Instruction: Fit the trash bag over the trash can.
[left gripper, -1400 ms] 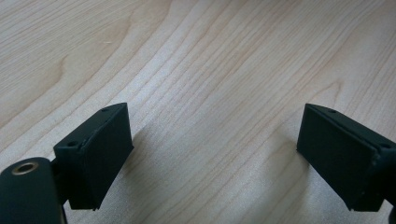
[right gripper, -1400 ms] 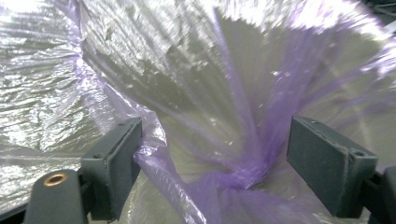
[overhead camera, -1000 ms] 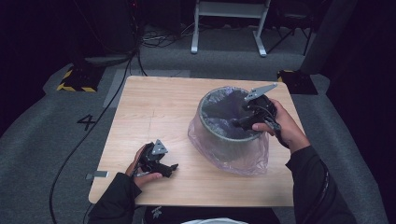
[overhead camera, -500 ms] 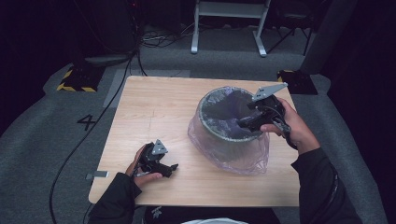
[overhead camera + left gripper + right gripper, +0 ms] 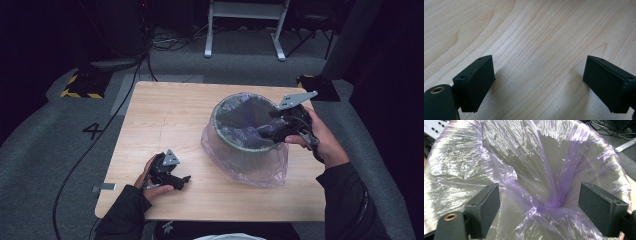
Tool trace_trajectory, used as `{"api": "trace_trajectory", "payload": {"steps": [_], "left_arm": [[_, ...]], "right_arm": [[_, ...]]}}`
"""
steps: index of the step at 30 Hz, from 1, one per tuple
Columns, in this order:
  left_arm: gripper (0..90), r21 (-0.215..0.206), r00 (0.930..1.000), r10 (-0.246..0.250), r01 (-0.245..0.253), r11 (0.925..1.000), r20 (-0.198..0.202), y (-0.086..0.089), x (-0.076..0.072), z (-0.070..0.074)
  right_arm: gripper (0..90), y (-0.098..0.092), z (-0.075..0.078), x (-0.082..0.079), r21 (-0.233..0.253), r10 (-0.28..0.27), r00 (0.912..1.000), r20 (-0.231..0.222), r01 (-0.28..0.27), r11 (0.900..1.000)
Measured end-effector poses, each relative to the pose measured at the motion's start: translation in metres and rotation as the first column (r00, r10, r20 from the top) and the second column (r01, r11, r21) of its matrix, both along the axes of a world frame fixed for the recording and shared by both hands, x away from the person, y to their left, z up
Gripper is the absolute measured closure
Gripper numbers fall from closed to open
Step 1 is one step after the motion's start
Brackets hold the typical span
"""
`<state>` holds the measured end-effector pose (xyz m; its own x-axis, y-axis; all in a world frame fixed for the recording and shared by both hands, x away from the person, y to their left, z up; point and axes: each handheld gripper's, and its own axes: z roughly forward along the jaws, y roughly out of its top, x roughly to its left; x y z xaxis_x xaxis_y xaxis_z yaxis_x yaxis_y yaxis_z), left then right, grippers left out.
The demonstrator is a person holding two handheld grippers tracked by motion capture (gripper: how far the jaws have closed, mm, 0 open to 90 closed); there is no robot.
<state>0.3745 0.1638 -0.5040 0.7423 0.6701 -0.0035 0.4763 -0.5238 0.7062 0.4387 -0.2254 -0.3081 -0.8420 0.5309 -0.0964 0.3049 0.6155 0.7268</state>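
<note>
Raised slightly above the round grey bin [image 5: 245, 135], the right gripper [image 5: 270, 131] is held wide open over its crumpled purple plastic liner [image 5: 534, 170], released; the left gripper [image 5: 537, 82] is rested wide open, empty.

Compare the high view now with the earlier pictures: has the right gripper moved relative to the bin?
Yes. The right gripper has drawn slightly back toward the bin's right rim, with its jaws open over the purple bag.

We see a pale wooden table [image 5: 165, 115]; on it a bin [image 5: 240, 145] stands just under our right gripper [image 5: 272, 132], our left gripper [image 5: 172, 177] resting well apart.
</note>
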Motion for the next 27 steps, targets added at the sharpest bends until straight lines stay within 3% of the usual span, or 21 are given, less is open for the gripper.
{"api": "trace_trajectory", "payload": {"steps": [15, 27], "left_arm": [[9.8, 0.000, 1.0000, -0.001, 0.001, 1.0000, 0.000, 0.000, 0.000, 0.000], [9.8, 0.002, 1.0000, -0.002, 0.002, 1.0000, 0.000, 0.000, 0.000, 0.000]], "right_arm": [[16.9, -0.006, -0.004, -0.012, 0.018, 0.012, 0.9965, 0.082, -0.014, 1.000], [16.5, -0.017, -0.007, -0.023, 0.070, 0.000, 0.9880, 0.155, -0.011, 0.997]]}}
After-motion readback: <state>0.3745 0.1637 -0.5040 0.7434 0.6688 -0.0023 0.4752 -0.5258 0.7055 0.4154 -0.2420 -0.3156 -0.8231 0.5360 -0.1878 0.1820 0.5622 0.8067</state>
